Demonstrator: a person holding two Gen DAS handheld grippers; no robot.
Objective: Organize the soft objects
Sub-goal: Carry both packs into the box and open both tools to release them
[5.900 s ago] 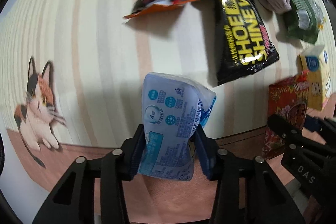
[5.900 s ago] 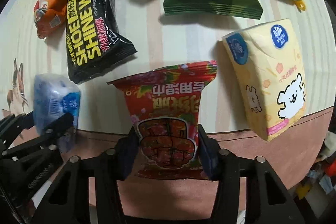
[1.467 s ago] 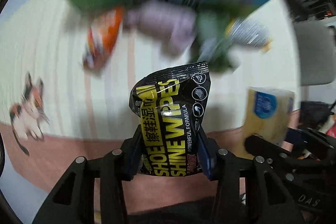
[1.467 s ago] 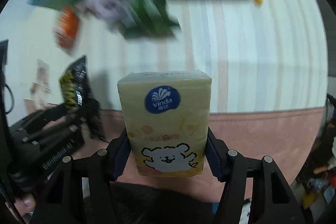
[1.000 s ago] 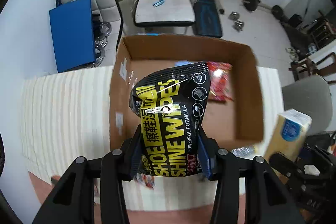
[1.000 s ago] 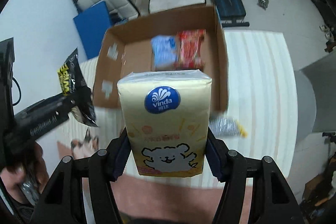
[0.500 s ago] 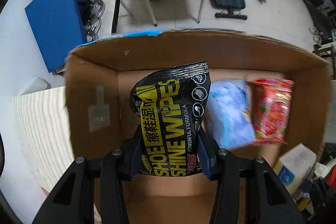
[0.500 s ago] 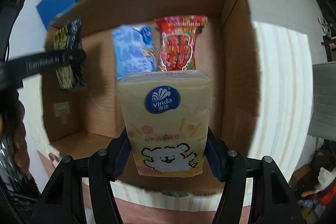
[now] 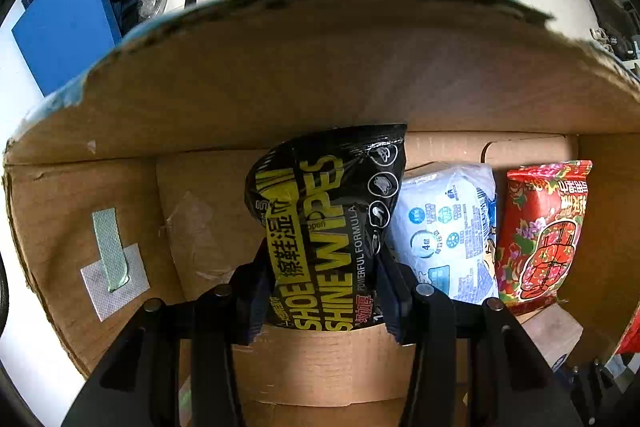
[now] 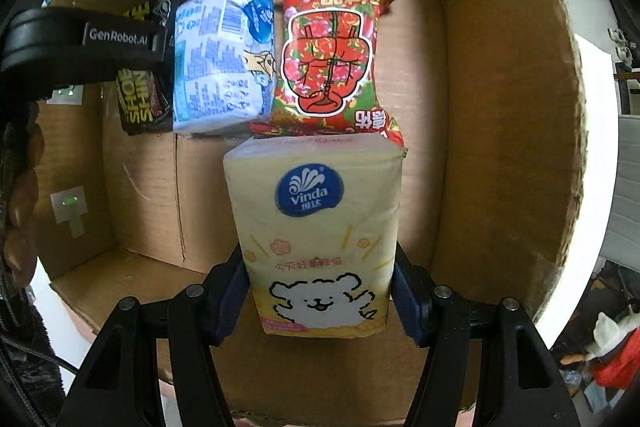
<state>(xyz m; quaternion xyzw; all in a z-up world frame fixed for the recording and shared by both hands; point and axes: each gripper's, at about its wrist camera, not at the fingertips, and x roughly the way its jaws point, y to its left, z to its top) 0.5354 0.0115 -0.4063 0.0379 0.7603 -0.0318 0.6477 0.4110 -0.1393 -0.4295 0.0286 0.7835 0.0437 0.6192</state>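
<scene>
Inside the cardboard box (image 10: 500, 107) we have four soft packs on show, one of each kind. Two lie on the box floor: one pale blue wipes pack (image 10: 224, 59) and one red floral pouch (image 10: 332, 55), side by side and touching, the red one nearer the box's right wall. Both run lengthwise toward the far wall of the box, the red pouch's crimped end pointing that way.

Over at the left gripper (image 9: 324, 291), the jaws are clamped narrow on the lower part of one black shoe wipes pouch (image 9: 328, 227). Its long axis runs straight out along the fingers toward the far wall, top seam leading, and it sits just beside the blue pack, on the side away from the red pouch. Whether it touches the box floor, I can't tell.

And the right gripper (image 10: 320, 299) has its jaws spread fairly wide, squeezing one yellow tissue pack (image 10: 316, 227) by its lower sides. That pack stands along the fingers, bear print near the jaws, blue logo farther out, its far end right up at the near end of the red pouch.
</scene>
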